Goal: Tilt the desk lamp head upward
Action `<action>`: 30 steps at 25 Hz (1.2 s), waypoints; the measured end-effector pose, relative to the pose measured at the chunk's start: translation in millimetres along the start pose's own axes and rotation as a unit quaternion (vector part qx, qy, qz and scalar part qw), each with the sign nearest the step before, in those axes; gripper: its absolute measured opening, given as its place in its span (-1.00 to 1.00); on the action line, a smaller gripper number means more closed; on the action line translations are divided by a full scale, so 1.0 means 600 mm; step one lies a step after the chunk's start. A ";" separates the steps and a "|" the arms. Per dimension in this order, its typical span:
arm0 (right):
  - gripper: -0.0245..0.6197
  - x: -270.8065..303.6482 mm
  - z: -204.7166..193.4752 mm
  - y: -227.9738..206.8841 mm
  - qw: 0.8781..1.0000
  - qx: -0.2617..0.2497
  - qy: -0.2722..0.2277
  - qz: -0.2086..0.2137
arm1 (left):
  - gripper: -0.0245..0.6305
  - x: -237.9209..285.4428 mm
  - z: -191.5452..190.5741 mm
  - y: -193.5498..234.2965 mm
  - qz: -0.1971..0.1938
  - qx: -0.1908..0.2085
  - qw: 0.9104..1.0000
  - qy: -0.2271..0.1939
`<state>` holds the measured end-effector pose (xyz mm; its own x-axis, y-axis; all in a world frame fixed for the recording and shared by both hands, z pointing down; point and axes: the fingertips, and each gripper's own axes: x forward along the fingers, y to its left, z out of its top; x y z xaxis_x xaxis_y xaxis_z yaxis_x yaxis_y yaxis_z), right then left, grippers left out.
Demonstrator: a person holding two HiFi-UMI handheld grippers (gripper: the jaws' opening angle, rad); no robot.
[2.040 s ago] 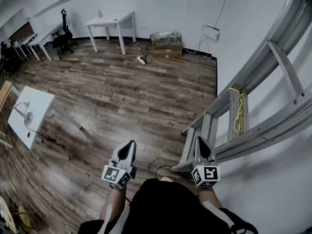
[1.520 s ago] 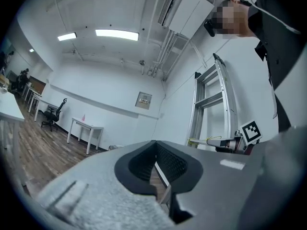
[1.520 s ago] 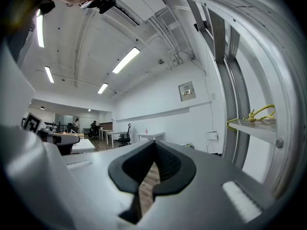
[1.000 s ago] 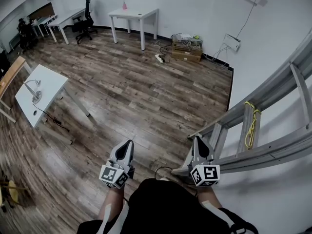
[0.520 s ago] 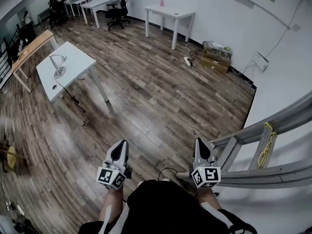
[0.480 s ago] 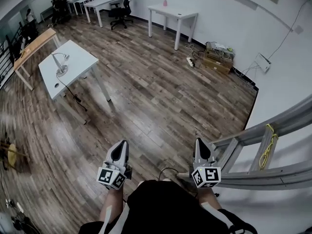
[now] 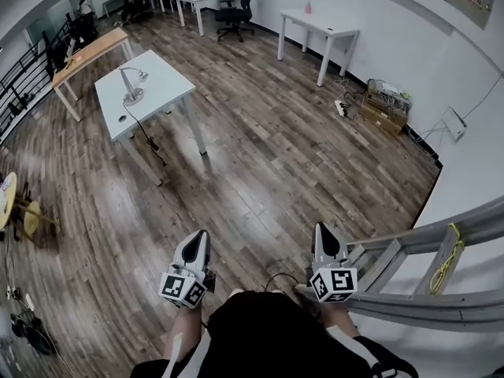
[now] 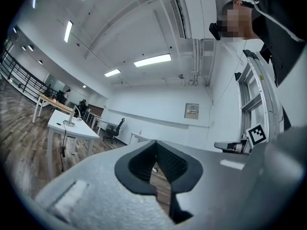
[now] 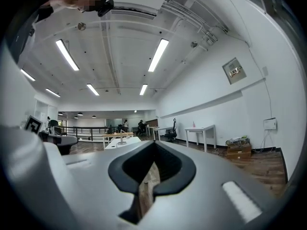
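The desk lamp (image 7: 131,86) is a slim silver one on a round base, standing on a white table (image 7: 161,83) far ahead to the left, its cord hanging off the table's edge. Both grippers are held low, close to my body and far from the lamp. My left gripper (image 7: 200,235) is shut with nothing in it. My right gripper (image 7: 320,229) is shut and empty too. The left gripper view shows the lamp (image 8: 72,117) small at the left, beyond its shut jaws. It is tiny in the right gripper view, where the lamp (image 9: 121,138) stands just above the shut jaws.
An aluminium ladder (image 7: 409,250) with a yellow rope lies against the wall at my right. A wooden table (image 7: 88,51), a white desk (image 7: 321,25), an office chair (image 7: 236,10) and cardboard boxes (image 7: 384,101) stand farther off. A round stool (image 7: 24,211) is at the left.
The head view has swung left, so the white table with the lamp has come in from the far left towards the middle. Both grippers stay shut in front of my body.
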<state>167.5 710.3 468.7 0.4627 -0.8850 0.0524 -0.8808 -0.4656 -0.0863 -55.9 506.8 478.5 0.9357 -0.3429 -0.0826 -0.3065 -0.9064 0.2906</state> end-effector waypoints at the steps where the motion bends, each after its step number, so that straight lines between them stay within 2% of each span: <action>1: -0.91 0.005 0.000 0.006 1.000 0.000 0.000 0.008 | -0.93 -0.006 0.001 0.005 0.007 0.001 1.000 -0.002; 9: -0.91 0.049 -0.007 0.053 0.998 0.001 0.009 0.063 | -0.93 -0.061 0.010 0.037 0.063 0.010 0.998 -0.013; 16: -0.91 0.088 -0.020 0.111 0.992 0.002 0.021 0.126 | -0.93 -0.124 0.020 0.067 0.128 0.013 0.991 -0.021; 22: -0.91 0.122 -0.036 0.175 0.983 0.005 0.034 0.180 | -0.93 -0.182 0.021 0.094 0.181 0.014 0.983 -0.028; 26: -0.91 0.145 -0.039 0.235 0.972 -0.007 0.032 0.232 | -0.93 -0.228 0.023 0.114 0.224 0.017 0.974 -0.044; 30: -0.91 0.178 -0.050 0.267 0.965 -0.009 0.039 0.259 | -0.93 -0.253 0.030 0.130 0.263 0.011 0.964 -0.041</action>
<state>72.9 541.3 490.6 -0.0488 -0.9955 0.0813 -0.9938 0.0403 -0.1036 -225.3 483.5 496.5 0.6328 -0.7743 -0.0048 -0.7394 -0.6061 0.2930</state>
